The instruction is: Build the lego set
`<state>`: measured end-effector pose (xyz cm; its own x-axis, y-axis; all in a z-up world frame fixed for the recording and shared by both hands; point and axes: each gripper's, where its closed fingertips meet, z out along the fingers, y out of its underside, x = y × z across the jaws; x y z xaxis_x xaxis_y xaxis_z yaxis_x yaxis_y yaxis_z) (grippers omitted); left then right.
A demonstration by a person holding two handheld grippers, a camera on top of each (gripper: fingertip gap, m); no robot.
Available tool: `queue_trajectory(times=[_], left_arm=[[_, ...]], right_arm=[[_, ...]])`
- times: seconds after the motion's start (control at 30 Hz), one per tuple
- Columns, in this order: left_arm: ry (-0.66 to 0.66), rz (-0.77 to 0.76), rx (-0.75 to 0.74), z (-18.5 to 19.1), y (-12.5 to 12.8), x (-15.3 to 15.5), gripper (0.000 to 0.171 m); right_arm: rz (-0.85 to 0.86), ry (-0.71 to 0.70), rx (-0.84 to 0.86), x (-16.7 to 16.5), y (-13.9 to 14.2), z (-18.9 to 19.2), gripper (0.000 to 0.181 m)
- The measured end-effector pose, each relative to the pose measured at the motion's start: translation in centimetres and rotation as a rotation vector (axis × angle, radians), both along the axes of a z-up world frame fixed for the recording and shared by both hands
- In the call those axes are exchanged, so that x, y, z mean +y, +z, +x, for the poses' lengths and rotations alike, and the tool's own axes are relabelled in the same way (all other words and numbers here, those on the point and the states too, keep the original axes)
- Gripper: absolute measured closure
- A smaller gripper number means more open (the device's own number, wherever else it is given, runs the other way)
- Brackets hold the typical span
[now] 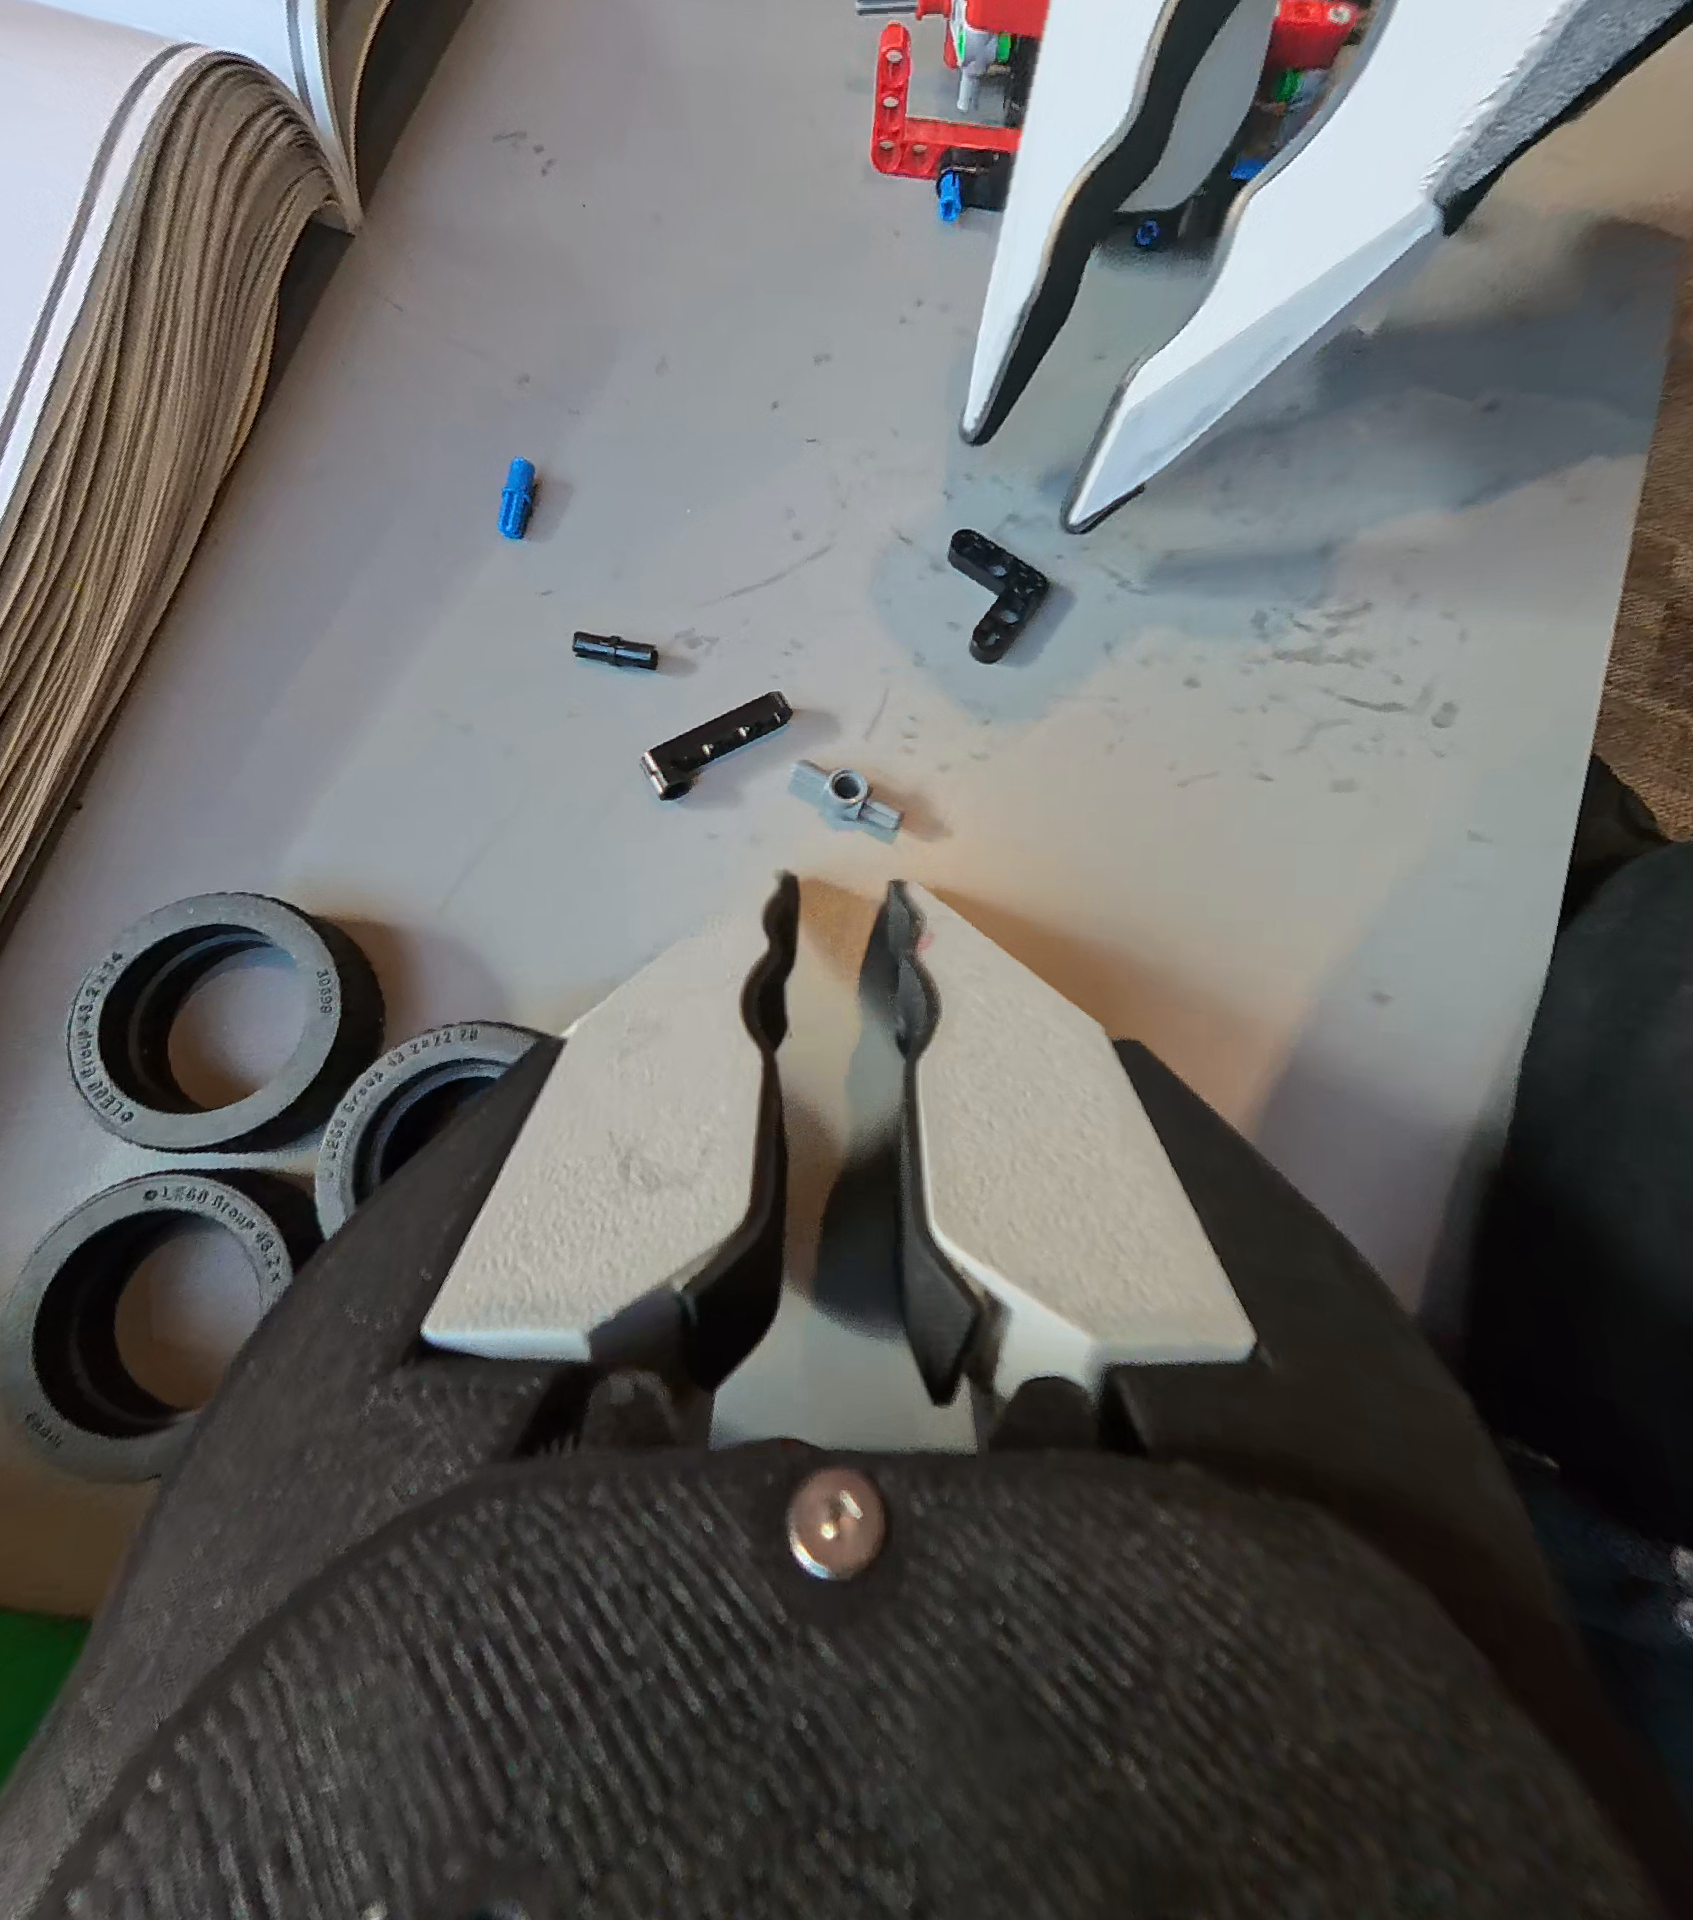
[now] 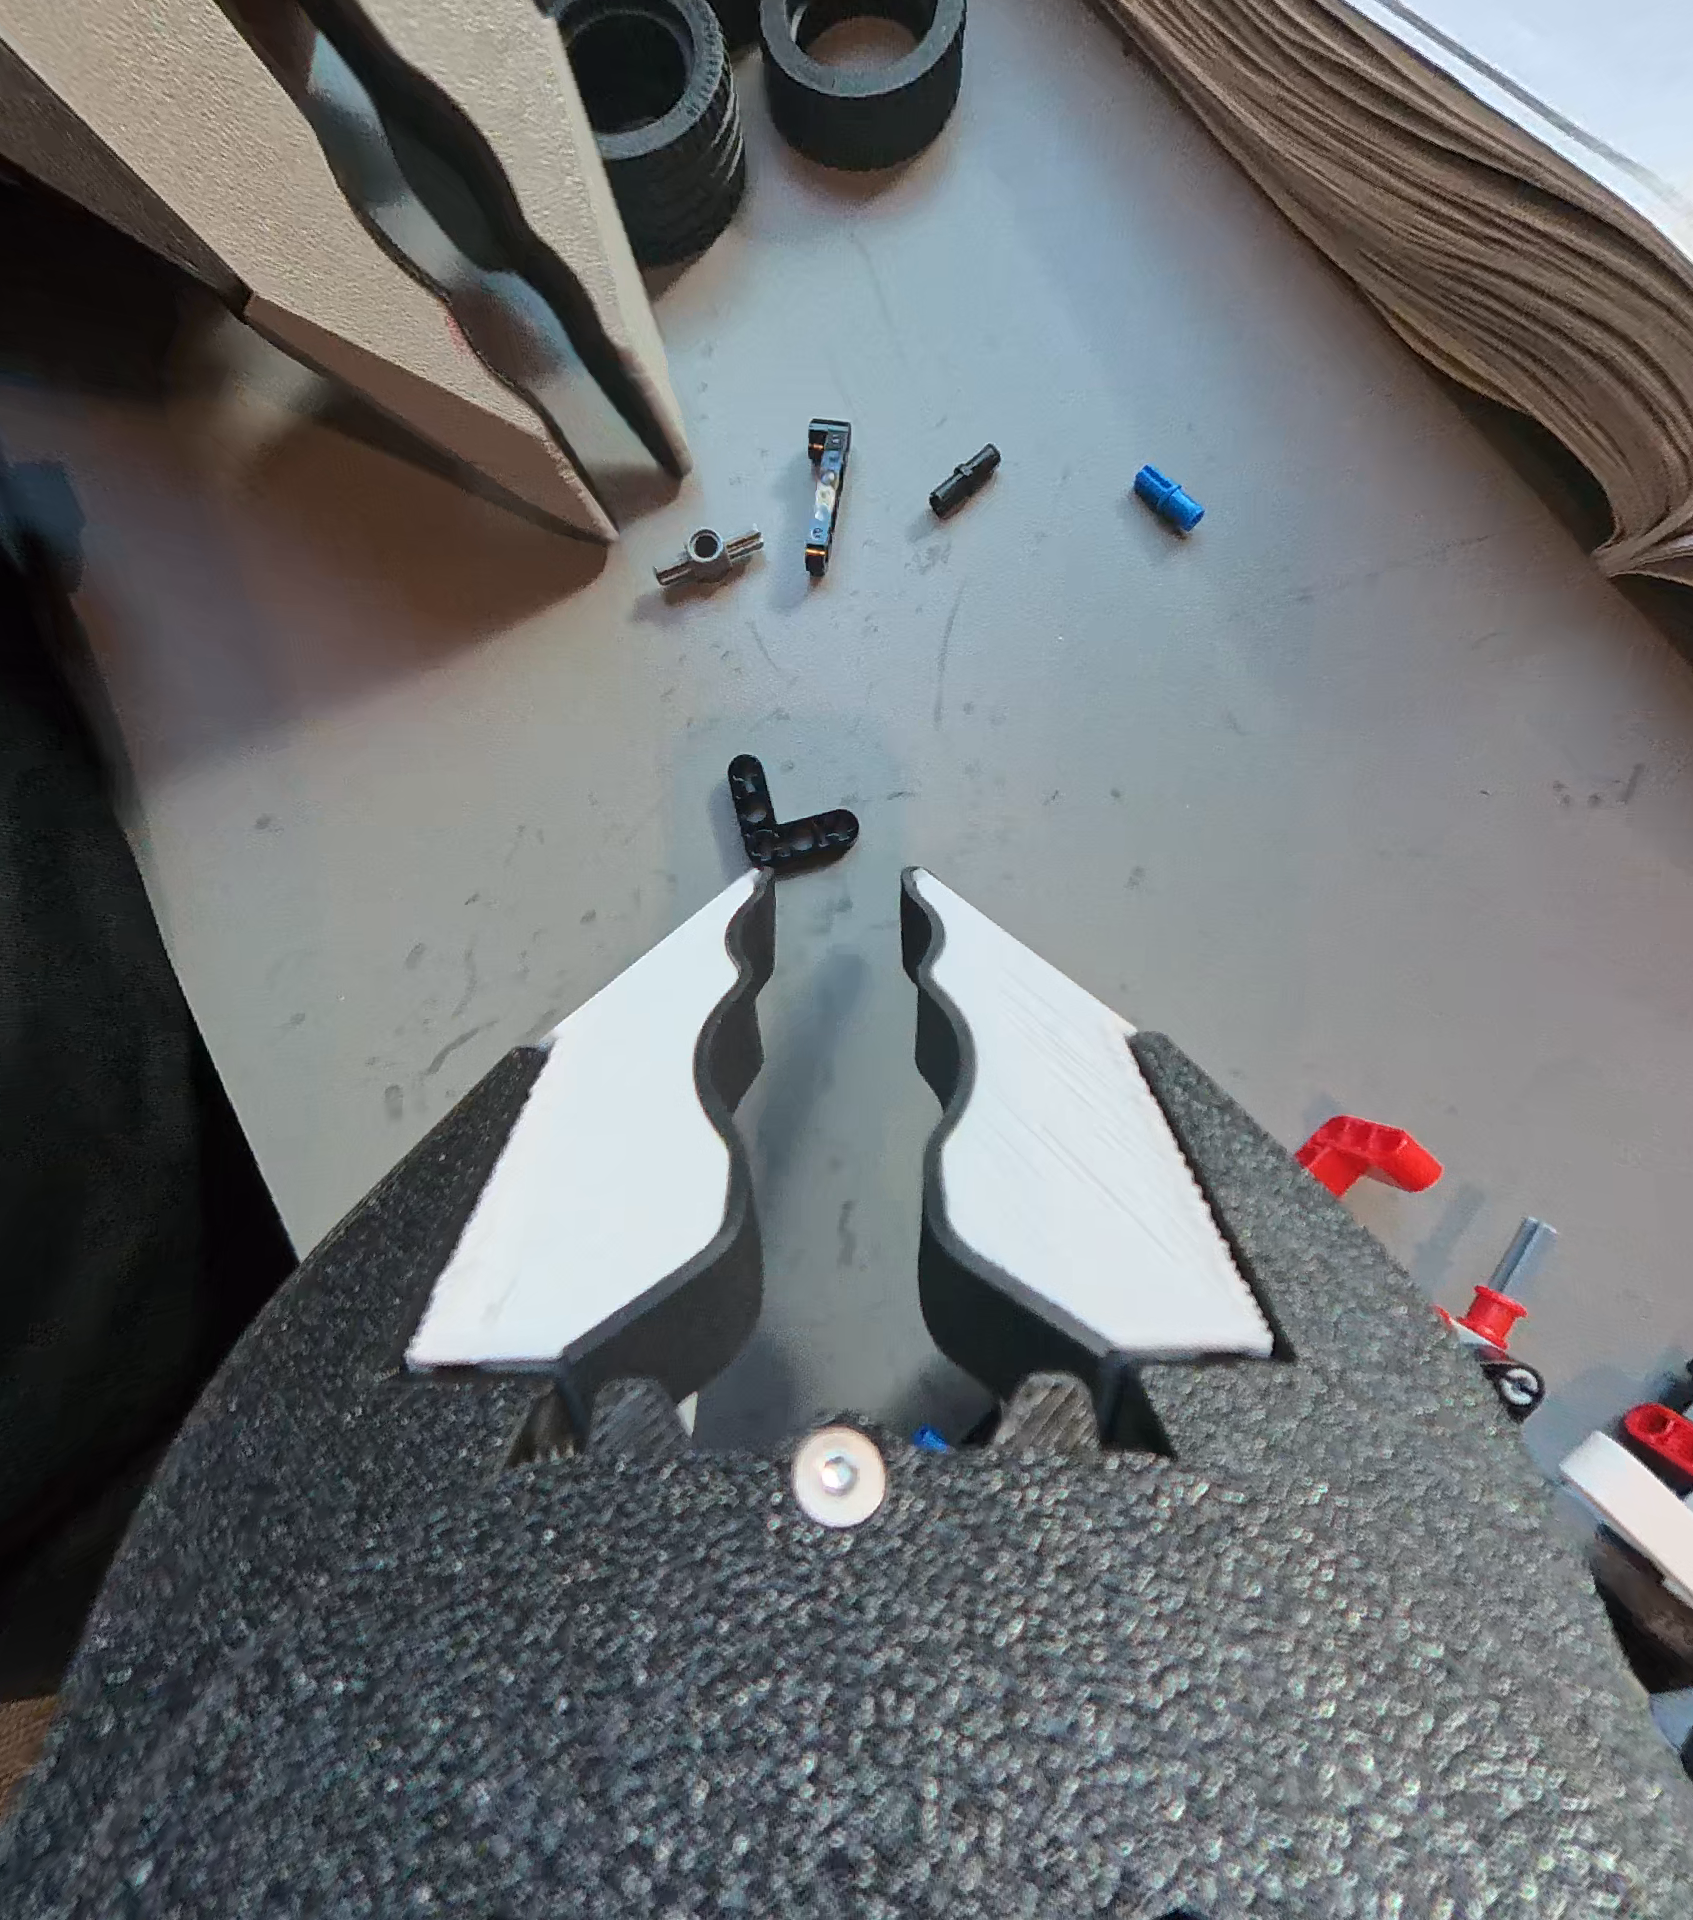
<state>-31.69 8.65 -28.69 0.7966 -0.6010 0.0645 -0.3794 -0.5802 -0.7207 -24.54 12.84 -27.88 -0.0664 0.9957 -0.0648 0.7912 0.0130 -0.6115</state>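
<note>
Loose pieces lie on the grey table (image 1: 1237, 831). In the left wrist view, my left gripper (image 1: 843, 885) is open with nothing between its pads, just short of a grey cross-shaped connector (image 1: 847, 798). Beyond lie a black straight beam (image 1: 717, 745), a black pin (image 1: 615, 649) and a blue pin (image 1: 517, 499). In the right wrist view, my right gripper (image 2: 837, 881) is open and holds nothing. A black L-shaped beam (image 2: 785, 821) lies flat just ahead of its left fingertip (image 2: 759, 888). The right gripper also shows in the left wrist view (image 1: 1029, 476), above the L-shaped beam (image 1: 1000, 594).
Three black tyres (image 1: 218, 1023) lie left of my left gripper. An open booklet (image 1: 42, 312) runs along the table's left side. The partly built red model (image 1: 935, 104) stands behind the right gripper, and its parts also show in the right wrist view (image 2: 1372, 1153). Across from one pair of fingers to the other is roughly 9 cm. The black pin (image 1: 615, 649) sits 6 cm or so from the ends of my left fingers. Seen from the right wrist view (image 2: 970, 477) as well.
</note>
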Motion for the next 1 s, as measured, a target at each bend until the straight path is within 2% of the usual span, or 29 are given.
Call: queue_trajectory(times=[0.17,0.33,0.43,0.63,1.0], left_arm=[[0.019,-0.036,-0.054,0.6,0.2,0.3,0.144],[0.023,-0.073,-0.09,1.6,0.3,0.8,0.139],[0.028,-0.078,-0.054,1.7,0.2,1.3,0.141],[0.023,-0.026,0.061,1.0,-0.1,1.9,0.164],[-0.149,-0.051,0.068,1.0,-0.1,0.4,0.164]], right_arm=[[0.015,0.017,0.003,-0.4,-0.1,-0.1,0.158],[0.015,0.026,0.031,-0.5,0.2,-0.1,0.158],[0.038,0.047,0.03,-0.7,0.0,-0.4,0.156],[0.12,0.137,0.017,-1.5,-0.4,-1.4,0.156],[0.101,0.196,0.016,-2.2,-0.3,-2.1,0.158]])
